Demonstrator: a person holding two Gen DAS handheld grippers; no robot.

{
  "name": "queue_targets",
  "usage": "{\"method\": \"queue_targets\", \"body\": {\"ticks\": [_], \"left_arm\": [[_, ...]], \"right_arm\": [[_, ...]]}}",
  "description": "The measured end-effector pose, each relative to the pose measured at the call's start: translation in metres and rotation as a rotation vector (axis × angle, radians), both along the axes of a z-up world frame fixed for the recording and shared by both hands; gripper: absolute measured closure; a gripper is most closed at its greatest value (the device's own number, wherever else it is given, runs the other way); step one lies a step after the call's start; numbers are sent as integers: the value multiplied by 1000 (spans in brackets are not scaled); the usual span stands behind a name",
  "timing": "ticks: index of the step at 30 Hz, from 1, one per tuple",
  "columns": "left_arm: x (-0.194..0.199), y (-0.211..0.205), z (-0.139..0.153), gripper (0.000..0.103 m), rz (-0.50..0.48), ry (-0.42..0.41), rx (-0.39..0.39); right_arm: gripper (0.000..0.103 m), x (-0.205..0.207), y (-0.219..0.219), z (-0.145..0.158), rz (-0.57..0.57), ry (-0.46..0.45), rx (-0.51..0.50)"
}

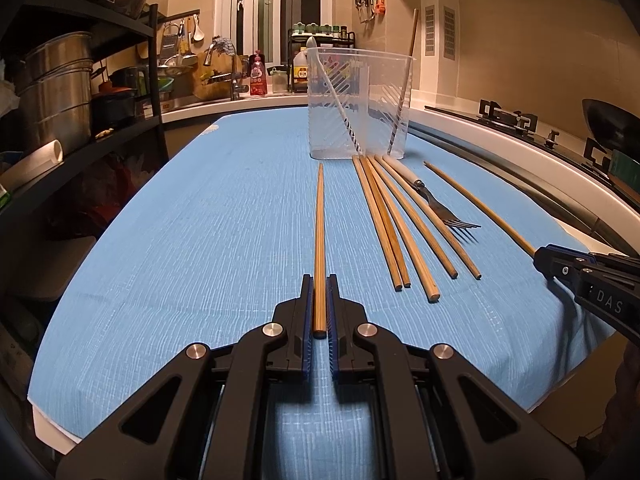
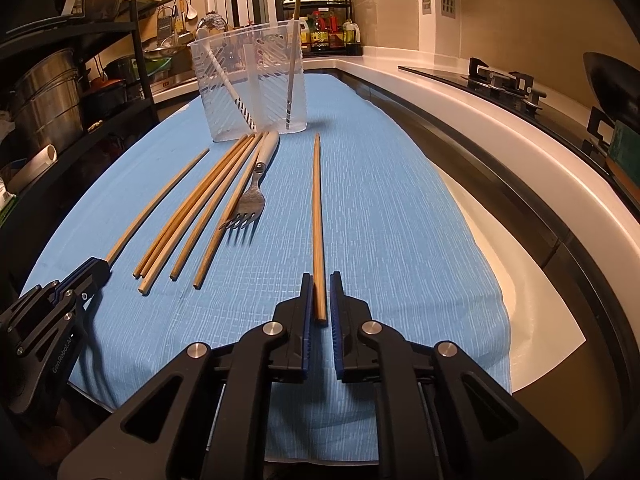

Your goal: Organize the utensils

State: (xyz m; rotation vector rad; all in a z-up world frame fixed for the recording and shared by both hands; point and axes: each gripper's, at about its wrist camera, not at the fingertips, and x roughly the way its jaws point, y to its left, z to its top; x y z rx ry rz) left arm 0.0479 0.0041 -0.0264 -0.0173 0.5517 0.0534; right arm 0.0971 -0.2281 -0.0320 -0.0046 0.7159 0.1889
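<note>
Two chopsticks are pinched: left gripper [image 1: 319,304] holds the left chopstick [image 1: 319,240], right gripper [image 2: 320,304] the right chopstick [image 2: 317,220]. Only the right view shows the fork [image 2: 250,200] tines clearly. Clear holder [image 1: 358,104] stands far on the blue-clothed table [image 1: 200,240]; stove [image 2: 504,80] right.

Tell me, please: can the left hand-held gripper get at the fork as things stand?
Probably not yet. The left hand-held gripper already has a chopstick between its fingers, and the bundle of chopsticks lies between it and the fork.
</note>
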Motion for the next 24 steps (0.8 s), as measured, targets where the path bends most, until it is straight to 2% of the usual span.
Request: {"method": "queue_targets", "body": {"ticks": [24], "left_arm": [[-2,-1,-1,97,0,-1,0]], "right_arm": [[97,0,1,0,4,0,-5]]}}
